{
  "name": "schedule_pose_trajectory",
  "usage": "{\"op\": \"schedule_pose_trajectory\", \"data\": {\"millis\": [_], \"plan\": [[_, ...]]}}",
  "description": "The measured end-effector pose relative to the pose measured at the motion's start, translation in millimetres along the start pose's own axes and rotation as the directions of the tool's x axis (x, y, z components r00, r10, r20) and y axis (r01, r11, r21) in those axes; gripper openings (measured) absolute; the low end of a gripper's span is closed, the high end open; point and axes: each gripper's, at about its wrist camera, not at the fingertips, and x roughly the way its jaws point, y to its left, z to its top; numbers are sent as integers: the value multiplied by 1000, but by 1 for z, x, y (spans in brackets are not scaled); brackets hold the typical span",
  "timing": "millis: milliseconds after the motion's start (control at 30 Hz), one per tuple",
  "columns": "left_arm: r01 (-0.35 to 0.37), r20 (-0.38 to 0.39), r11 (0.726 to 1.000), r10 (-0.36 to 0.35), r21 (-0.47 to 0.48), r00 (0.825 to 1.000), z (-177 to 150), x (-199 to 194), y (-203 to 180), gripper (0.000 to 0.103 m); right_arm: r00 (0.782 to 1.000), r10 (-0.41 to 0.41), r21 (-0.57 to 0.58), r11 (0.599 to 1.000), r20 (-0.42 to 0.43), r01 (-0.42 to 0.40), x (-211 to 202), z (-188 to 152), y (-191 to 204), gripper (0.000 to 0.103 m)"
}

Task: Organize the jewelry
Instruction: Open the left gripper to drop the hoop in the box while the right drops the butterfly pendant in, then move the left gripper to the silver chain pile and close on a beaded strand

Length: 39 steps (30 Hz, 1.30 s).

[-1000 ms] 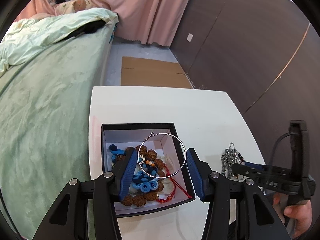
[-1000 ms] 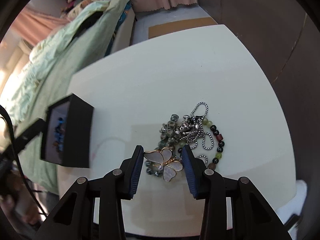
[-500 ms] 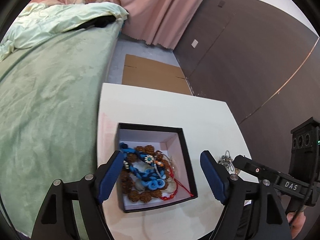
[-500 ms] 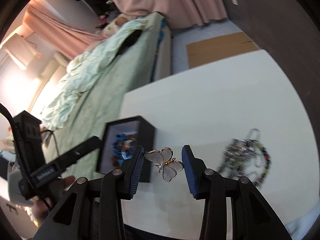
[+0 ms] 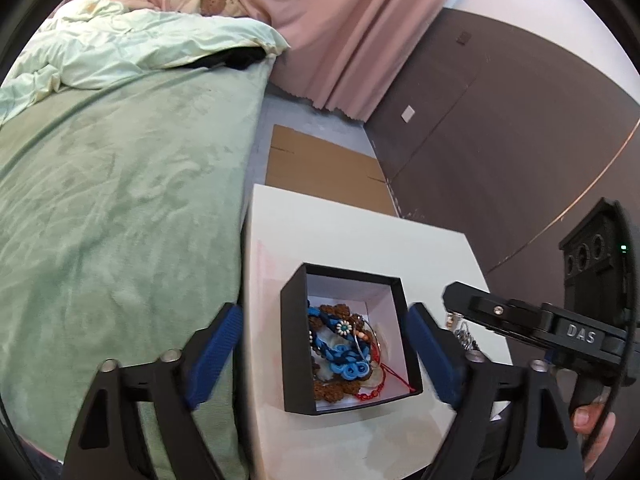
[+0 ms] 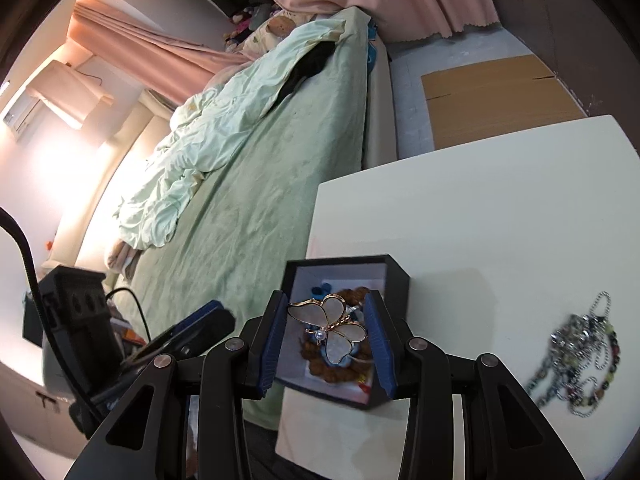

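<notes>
A black jewelry box with a white inside sits on the white table near its left edge. It holds blue, brown and red bracelets and a silver hoop. My left gripper is open, empty and wide, above the box. My right gripper is shut on a gold and pearl butterfly brooch and holds it over the box. A pile of bead and chain jewelry lies on the table to the right.
A bed with a green cover runs along the table's left edge. A flat cardboard sheet lies on the floor beyond the table. A brown wall stands at the right.
My left gripper let the silver hoop drop into the box, opened wide and drew back. My right gripper lifted the butterfly brooch from the pile and carried it left over the box.
</notes>
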Motion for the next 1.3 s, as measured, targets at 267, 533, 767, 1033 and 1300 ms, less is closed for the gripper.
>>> {"op": "schedule_pose_trajectory", "data": {"millis": [267, 533, 767, 1033, 1300], "plan": [[7, 7, 1000, -7, -23, 1000, 2, -4, 0, 103, 999, 19, 1, 1000, 26, -19, -9, -3, -4, 82], [14, 2, 999, -14, 38, 1000, -2, -2, -26, 103, 993, -13, 71, 997, 118, 5, -59, -18, -47, 83], [40, 3, 996, -41, 84, 999, -6, 0, -50, 103, 978, -103, 135, 988, 182, 79, -103, -33, -86, 83], [59, 2, 988, -60, 145, 998, -10, 4, -80, 99, 967, -186, 194, 969, 173, 151, -134, -46, -118, 83], [85, -45, 973, -77, 215, 996, -20, 21, -114, 86, 965, -194, 217, 964, 178, 153, -152, -58, -127, 83]]}}
